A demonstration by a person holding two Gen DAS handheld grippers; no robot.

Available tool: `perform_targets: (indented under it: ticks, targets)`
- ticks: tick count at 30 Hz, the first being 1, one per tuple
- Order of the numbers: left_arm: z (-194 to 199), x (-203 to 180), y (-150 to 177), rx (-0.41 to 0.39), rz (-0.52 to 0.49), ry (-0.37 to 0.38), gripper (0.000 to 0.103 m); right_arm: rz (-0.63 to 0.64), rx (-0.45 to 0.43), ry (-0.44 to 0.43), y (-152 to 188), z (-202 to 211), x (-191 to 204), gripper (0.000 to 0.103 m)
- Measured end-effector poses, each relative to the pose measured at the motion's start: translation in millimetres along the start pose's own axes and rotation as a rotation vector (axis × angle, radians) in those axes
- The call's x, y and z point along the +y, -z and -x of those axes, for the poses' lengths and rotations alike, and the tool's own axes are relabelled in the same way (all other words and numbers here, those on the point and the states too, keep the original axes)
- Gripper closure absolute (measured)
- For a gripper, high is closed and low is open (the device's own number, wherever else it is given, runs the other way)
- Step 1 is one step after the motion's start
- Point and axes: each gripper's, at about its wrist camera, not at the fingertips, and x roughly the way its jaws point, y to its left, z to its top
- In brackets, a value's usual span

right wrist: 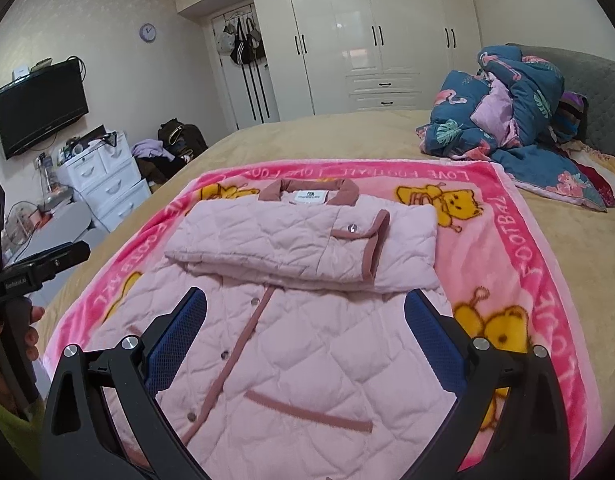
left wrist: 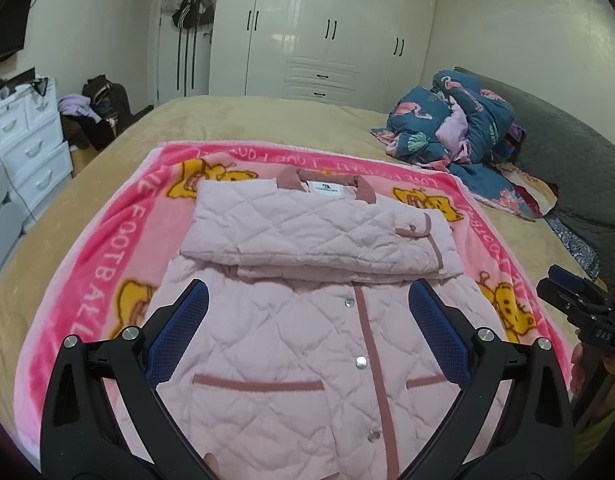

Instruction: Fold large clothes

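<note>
A pale pink quilted jacket [left wrist: 307,344] with dusty-rose trim lies front up on a pink cartoon blanket [left wrist: 103,264] on the bed; it also shows in the right wrist view [right wrist: 307,340]. Both sleeves are folded across the chest in a stacked band [left wrist: 307,232] below the collar [left wrist: 327,180]. My left gripper [left wrist: 307,300] is open and empty, held above the jacket's lower front. My right gripper [right wrist: 305,300] is open and empty, above the jacket's right half. The right gripper also shows at the right edge of the left wrist view [left wrist: 575,300].
The blanket [right wrist: 507,240] lies on a tan bedspread [left wrist: 247,120]. A crumpled blue flamingo quilt [left wrist: 459,120] and a grey headboard [left wrist: 567,140] are at the far right. White drawers [left wrist: 27,148], a wall TV [right wrist: 39,108] and a white wardrobe [left wrist: 327,28] stand beyond the bed.
</note>
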Motion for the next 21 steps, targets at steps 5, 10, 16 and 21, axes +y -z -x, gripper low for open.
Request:
perform_targets:
  ticks: [5,10,16,21]
  targets:
    - [8,3,19,0.019,0.029,0.006,0.009,0.002,0.019,-0.008,12,7,0,0.004]
    - [14,1,33,0.034,0.019,-0.014,0.009,0.001,0.035,-0.021,22,12,1,0.004]
    - [18,6,48,0.059,0.03,-0.028,0.009,0.009,0.062,-0.025,34,18,3,0.004]
    - [22,9,57,0.073,0.037,-0.032,0.009,-0.001,0.1,-0.029,49,20,-1,0.004]
